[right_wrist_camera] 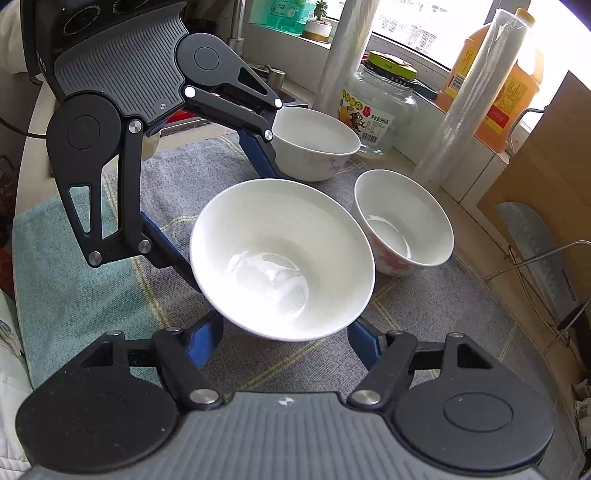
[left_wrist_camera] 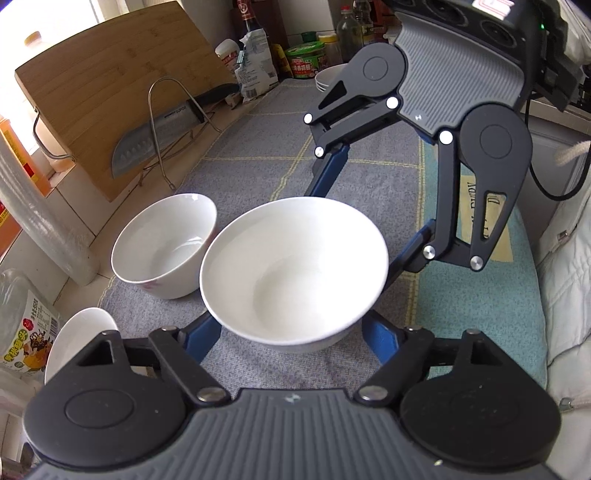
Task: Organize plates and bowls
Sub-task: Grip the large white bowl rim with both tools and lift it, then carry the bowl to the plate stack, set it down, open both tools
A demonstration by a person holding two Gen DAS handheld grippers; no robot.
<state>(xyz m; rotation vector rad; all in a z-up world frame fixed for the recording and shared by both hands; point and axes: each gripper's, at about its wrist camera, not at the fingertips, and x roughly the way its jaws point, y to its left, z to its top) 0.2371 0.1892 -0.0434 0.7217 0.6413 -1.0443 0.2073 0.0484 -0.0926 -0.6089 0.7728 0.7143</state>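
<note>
A home kitchen counter.
A bamboo cutting board (left_wrist_camera: pixel 110 92) and steel cleaver (left_wrist_camera: pixel 147 136) stand in a wire rack at left; sauce bottles (left_wrist_camera: pixel 251 33) crowd the far end.

A grey checked cloth (left_wrist_camera: pixel 258 147) covers the counter, beside a teal mat (left_wrist_camera: pixel 480 302). On the cloth stand three white bowls: a wide bowl (right_wrist_camera: pixel 280 258), a floral bowl (right_wrist_camera: pixel 404 225) and a far bowl (right_wrist_camera: pixel 316 142)

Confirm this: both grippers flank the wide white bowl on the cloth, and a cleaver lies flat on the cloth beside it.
Wrong on the cleaver: the left wrist view shows it propped in a wire rack against the cutting board. The left gripper and right gripper do flank the wide white bowl.
</note>
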